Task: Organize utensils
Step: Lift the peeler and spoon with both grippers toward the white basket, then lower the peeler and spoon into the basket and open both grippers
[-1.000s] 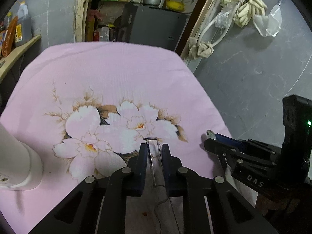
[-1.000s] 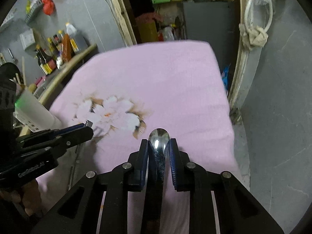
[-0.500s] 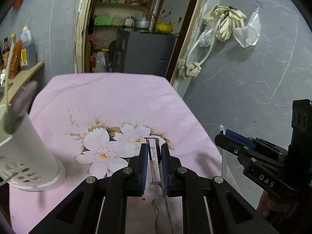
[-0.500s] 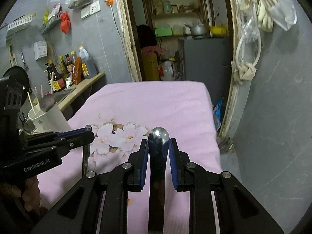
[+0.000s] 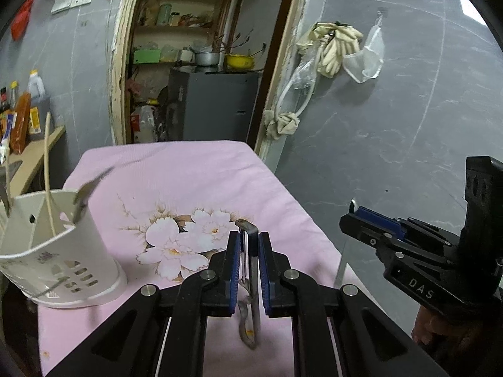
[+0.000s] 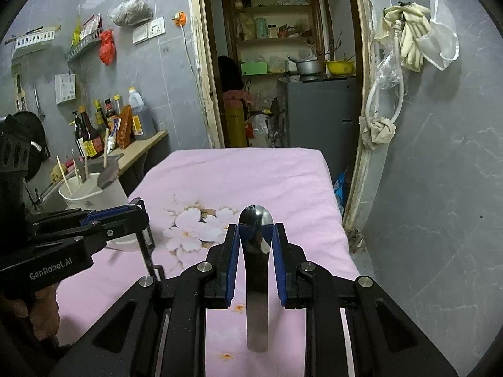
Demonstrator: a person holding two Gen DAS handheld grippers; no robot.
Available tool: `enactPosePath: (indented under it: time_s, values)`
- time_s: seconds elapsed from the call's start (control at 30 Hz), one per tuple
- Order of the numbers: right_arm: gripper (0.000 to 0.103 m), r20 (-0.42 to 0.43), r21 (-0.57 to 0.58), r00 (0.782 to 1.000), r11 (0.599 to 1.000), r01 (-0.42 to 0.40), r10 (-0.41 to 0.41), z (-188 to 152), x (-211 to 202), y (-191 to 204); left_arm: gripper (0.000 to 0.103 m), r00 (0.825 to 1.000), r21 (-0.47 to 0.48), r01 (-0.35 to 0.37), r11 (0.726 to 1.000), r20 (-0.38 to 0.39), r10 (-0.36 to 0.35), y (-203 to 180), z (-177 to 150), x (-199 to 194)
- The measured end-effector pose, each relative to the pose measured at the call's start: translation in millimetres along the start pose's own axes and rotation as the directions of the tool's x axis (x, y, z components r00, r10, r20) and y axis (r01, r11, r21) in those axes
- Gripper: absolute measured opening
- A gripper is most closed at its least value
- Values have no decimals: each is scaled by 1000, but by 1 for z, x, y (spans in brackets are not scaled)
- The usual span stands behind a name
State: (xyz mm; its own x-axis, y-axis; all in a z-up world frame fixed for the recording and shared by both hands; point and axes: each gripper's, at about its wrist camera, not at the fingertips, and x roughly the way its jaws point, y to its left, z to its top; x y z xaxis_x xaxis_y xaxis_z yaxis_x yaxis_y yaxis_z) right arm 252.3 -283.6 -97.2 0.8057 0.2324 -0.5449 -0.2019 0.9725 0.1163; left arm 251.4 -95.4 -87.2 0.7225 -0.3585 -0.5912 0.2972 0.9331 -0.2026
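My left gripper [image 5: 250, 242] is shut on a thin metal utensil [image 5: 251, 270] whose bent handle end sticks up between the pads; its lower end hangs over the pink cloth. My right gripper [image 6: 255, 235] is shut on a steel spoon [image 6: 256, 251], bowl up, handle hanging down. Both are held above the table. A white utensil holder [image 5: 59, 251] with several utensils in it stands at the left of the table; it also shows in the right wrist view [image 6: 91, 193]. The right gripper shows in the left wrist view [image 5: 355, 216], and the left gripper in the right wrist view [image 6: 138, 210].
The table carries a pink cloth with a flower print [image 5: 188, 188]. A grey wall [image 5: 393, 125] runs close along the table's right side. A counter with bottles [image 6: 125, 132] lies to the left, and an open doorway [image 6: 283, 78] is beyond the far end.
Both grippers have risen and tilted up, keeping their utensils. The white holder has come further into the left wrist view, closer to the left gripper.
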Motion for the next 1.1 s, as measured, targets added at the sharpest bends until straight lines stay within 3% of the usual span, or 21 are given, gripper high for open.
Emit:
enactPosePath:
  time_s: [0.33, 0.63, 1.1]
  values:
    - [18, 74, 4, 997, 1000, 25, -26, 16, -21, 38, 11, 998, 48, 45, 998, 35, -47, 10, 10, -37]
    - [18, 139, -19, 990, 1000, 22, -20, 39, -32, 71, 11, 994, 50, 24, 998, 107, -30, 39, 29, -77]
    - [18, 290, -42, 956, 999, -21, 32, 103, -61, 116, 11, 968, -96, -29, 995, 244, 51, 120, 68, -146]
